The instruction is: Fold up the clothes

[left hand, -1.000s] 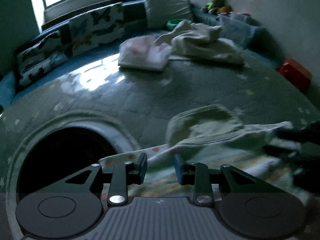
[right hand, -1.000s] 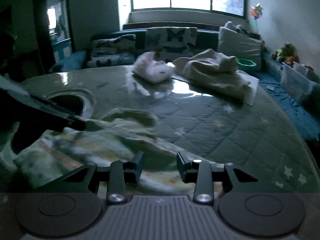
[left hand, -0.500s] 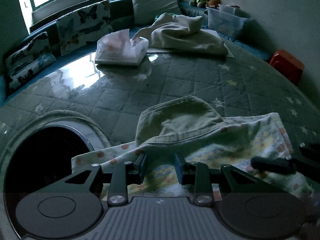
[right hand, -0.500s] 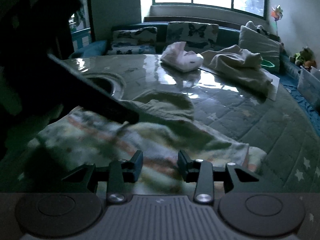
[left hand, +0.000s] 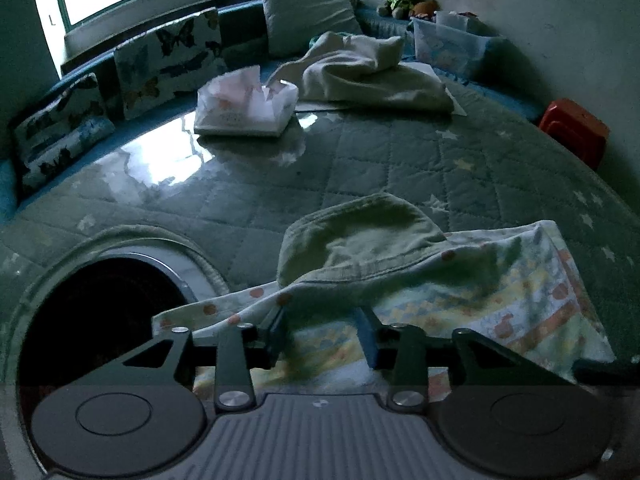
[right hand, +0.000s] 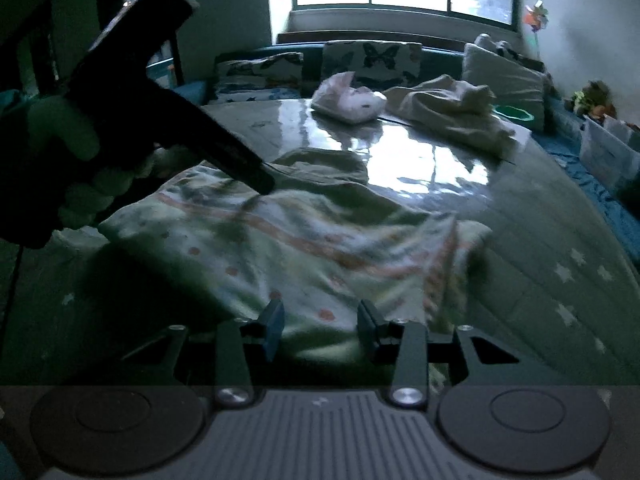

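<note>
A patterned baby garment [left hand: 472,300] with a pale green hood [left hand: 360,240] lies rumpled on the quilted table cover [left hand: 360,152]. My left gripper [left hand: 322,336] is open, its fingers low over the garment's near edge with cloth showing in the gap. In the right wrist view the same garment [right hand: 300,248] spreads ahead of my right gripper [right hand: 320,328], which is open just above its near hem. The left gripper [right hand: 262,182] appears there as a dark shape held by a gloved hand [right hand: 76,160], with its tip on the garment beside the hood.
A round dark opening [left hand: 100,320] in the table lies at the left. Behind are a white tissue pack [left hand: 248,104], a cream cloth heap [left hand: 368,72], butterfly cushions [left hand: 168,60], a clear bin [left hand: 452,48] and a red stool [left hand: 572,128].
Both grippers have closed in on the garment, which now fills more of each view. The left gripper has swung into the right view and its tip rests by the hood.
</note>
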`<state>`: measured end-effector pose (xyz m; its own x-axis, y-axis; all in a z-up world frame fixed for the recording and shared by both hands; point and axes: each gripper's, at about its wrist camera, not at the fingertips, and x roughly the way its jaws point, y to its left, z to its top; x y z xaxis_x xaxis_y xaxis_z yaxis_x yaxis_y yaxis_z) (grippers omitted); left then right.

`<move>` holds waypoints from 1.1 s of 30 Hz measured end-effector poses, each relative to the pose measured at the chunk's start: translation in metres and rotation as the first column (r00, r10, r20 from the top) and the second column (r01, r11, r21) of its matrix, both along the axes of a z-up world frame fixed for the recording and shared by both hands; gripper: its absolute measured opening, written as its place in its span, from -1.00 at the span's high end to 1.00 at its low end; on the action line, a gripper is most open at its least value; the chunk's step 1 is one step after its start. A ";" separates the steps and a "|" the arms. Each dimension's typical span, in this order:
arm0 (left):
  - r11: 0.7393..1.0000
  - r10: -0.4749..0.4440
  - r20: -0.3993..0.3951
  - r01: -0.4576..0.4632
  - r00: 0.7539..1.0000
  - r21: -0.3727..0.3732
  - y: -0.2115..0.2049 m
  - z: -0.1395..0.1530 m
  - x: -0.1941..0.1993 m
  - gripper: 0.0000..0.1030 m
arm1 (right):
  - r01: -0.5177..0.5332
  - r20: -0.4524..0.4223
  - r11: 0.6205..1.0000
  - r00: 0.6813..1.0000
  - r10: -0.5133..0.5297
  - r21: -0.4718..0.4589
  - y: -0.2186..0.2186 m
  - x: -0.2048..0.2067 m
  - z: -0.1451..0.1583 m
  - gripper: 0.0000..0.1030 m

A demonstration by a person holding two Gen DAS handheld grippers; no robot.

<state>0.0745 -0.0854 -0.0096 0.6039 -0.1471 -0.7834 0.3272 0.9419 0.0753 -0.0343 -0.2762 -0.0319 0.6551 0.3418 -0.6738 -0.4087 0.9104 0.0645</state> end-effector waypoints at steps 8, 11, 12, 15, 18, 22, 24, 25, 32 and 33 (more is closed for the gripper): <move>0.999 -0.033 0.031 0.033 0.999 0.016 0.009 0.005 -0.029 0.17 | 0.015 0.024 1.000 1.000 -0.014 -0.015 -0.005 -0.007 0.008 0.18; 0.999 -0.030 0.035 0.029 0.999 0.022 0.016 0.002 -0.042 0.16 | 0.004 0.037 1.000 0.999 -0.004 -0.010 0.000 -0.005 0.010 0.16; 0.999 -0.029 0.036 0.028 0.999 0.024 0.018 0.001 -0.047 0.16 | -0.001 0.041 1.000 0.999 0.001 -0.008 0.002 -0.005 0.011 0.16; 0.999 -0.024 0.038 0.023 0.999 0.035 0.022 -0.004 -0.056 0.13 | -0.014 0.033 1.000 0.999 0.014 -0.018 0.009 -0.003 0.007 0.14; 0.999 -0.020 0.041 0.018 0.999 0.040 0.024 -0.007 -0.060 0.13 | -0.026 0.024 0.999 0.999 0.027 -0.028 0.015 -0.002 0.003 0.12; 0.999 -0.014 0.047 0.013 0.999 0.038 0.025 -0.008 -0.063 0.11 | -0.038 0.022 0.998 0.999 0.039 -0.044 0.021 -0.001 0.003 0.11; 1.000 -0.011 0.047 0.010 0.999 0.021 0.027 -0.005 -0.066 0.11 | -0.051 0.038 0.997 0.998 0.053 -0.054 0.025 -0.001 0.008 0.11; 1.000 -0.010 0.049 0.010 0.999 0.014 0.027 -0.004 -0.067 0.11 | -0.062 0.048 0.997 0.997 0.064 -0.053 0.028 -0.001 0.010 0.10; 1.000 0.011 0.038 -0.012 0.999 0.009 0.035 -0.004 -0.073 0.08 | -0.132 0.086 0.990 0.987 0.135 -0.041 0.057 0.010 0.013 0.01; 1.000 0.016 0.036 -0.016 0.999 0.005 0.037 -0.004 -0.073 0.05 | -0.140 0.083 0.989 0.986 0.143 -0.042 0.060 0.012 0.012 0.01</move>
<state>0.0017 -0.0484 -0.0136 0.6339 -0.1326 -0.7620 0.3088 0.9467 0.0922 -0.0224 -0.2163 -0.0200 0.6579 0.4114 -0.6308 -0.5360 0.8442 -0.0084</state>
